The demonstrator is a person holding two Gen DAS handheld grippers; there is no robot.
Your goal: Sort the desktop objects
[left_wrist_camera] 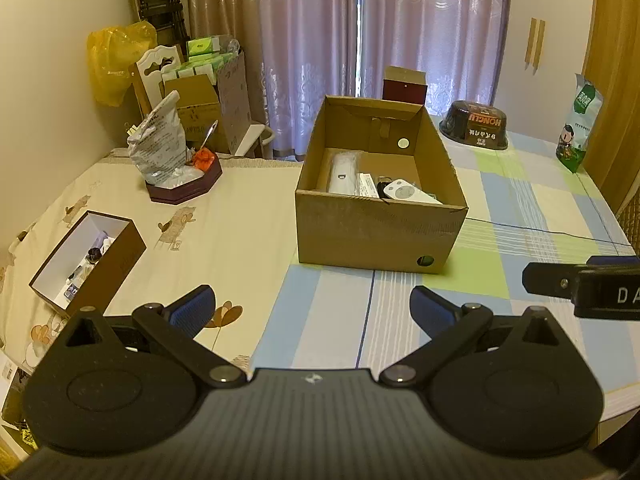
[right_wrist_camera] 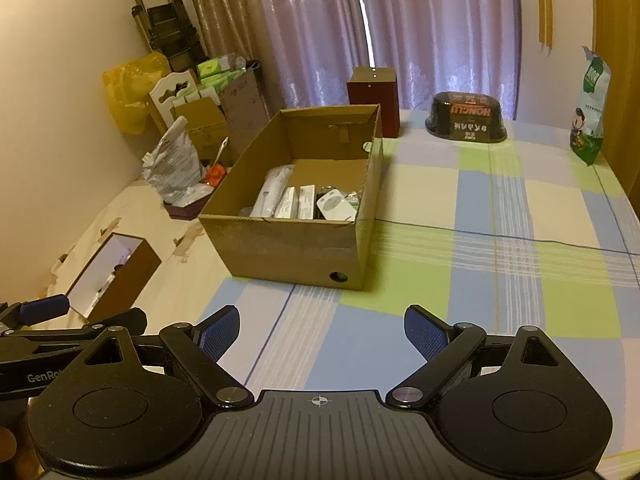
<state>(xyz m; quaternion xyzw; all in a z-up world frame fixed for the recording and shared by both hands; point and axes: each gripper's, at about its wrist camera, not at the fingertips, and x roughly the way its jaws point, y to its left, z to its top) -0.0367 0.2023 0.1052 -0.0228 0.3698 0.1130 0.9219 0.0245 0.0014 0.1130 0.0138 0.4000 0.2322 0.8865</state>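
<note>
An open cardboard box (left_wrist_camera: pixel 380 236) (right_wrist_camera: pixel 288 248) stands mid-table. Inside lie a white remote (left_wrist_camera: pixel 404 192) (right_wrist_camera: pixel 336 207), a long white device (left_wrist_camera: pixel 342 172) (right_wrist_camera: pixel 270 192) and small white packets (right_wrist_camera: pixel 306 202). My left gripper (left_wrist_camera: pixel 312 308) hovers open over the cloth in front of the box, nothing between its blue pads (left_wrist_camera: pixel 194 308). My right gripper (right_wrist_camera: pixel 320 334) is likewise open and empty, near the front edge. Part of the right gripper (left_wrist_camera: pixel 584 284) shows at the right edge of the left wrist view.
A small brown box with a white inside (left_wrist_camera: pixel 120 264) (right_wrist_camera: pixel 132 280) holds small items at the left. Behind stand a dark hexagonal tray (left_wrist_camera: pixel 188 192), a crumpled bag (left_wrist_camera: pixel 164 148), a dark red box (right_wrist_camera: pixel 374 96), a black bowl package (right_wrist_camera: pixel 466 118) and a green snack bag (right_wrist_camera: pixel 590 108).
</note>
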